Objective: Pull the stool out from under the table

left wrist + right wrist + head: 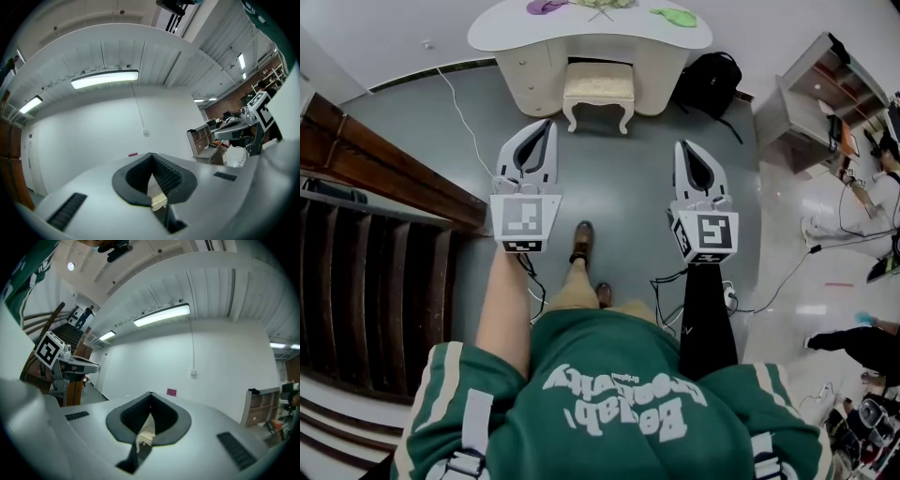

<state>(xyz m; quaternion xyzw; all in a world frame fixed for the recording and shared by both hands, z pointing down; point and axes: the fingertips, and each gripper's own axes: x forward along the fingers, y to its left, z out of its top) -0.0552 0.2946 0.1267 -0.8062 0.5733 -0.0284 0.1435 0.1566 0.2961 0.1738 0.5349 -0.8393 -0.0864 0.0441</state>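
Left gripper (548, 125): held out ahead on a bare forearm, pointing roughly level at the table (581, 36). Jaws shut tip to tip, nothing between them.

Right gripper (682, 147): held out beside the left one on a black-sleeved forearm, pointing the same way. Jaws pressed together, also empty.

Stool (598, 92): cream, with a padded seat and curved legs. It stands in the knee gap of the table, its back part under the top and its front legs out on the grey floor. Well apart from both grippers, roughly on the line between them.

Table: white, with a curved top and closed drawers on either side of the gap. On the top lie a purple item (546, 7) at the left and a green item (675, 16) at the right.

Backpack (712, 80): black, on the floor against the right end of the table. Contents not visible.

Shelf unit (811, 103): open, to the right. It holds small items too small to identify.

Stair rail (384, 164): dark wood, at the left.
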